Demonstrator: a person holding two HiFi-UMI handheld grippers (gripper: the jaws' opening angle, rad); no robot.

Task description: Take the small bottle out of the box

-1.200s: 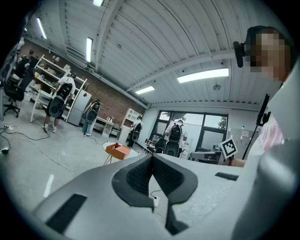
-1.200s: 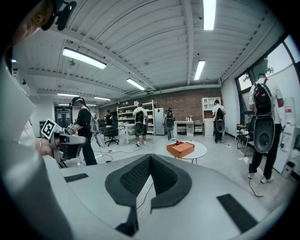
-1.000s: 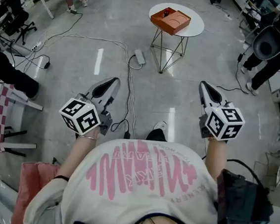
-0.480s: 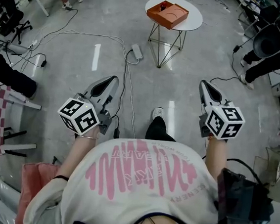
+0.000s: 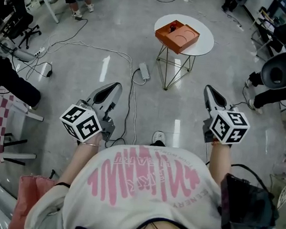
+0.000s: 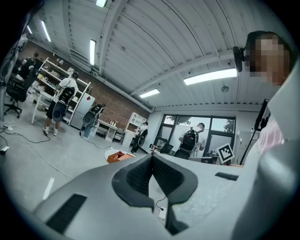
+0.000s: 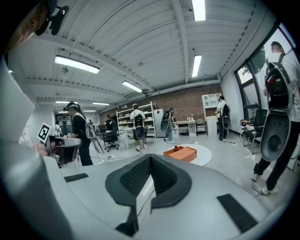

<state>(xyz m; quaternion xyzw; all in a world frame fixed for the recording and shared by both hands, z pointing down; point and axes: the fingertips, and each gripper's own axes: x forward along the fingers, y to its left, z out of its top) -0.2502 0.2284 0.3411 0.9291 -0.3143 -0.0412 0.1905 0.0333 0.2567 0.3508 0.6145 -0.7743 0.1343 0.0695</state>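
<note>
While both jaw pairs are pressed together empty, the left gripper [image 5: 116,86] and right gripper [image 5: 209,89] are held well apart from the table [image 5: 205,42], where the small bottle [image 5: 172,27] is seen inside the box [image 5: 184,38].

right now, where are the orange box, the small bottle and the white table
orange box [image 5: 186,39], head view, on the bare round recess in its top.
small bottle [image 5: 172,27], head view, on its body, inside the box.
white table [image 5: 205,41], head view, on the bare tabletop right of the box.
</note>
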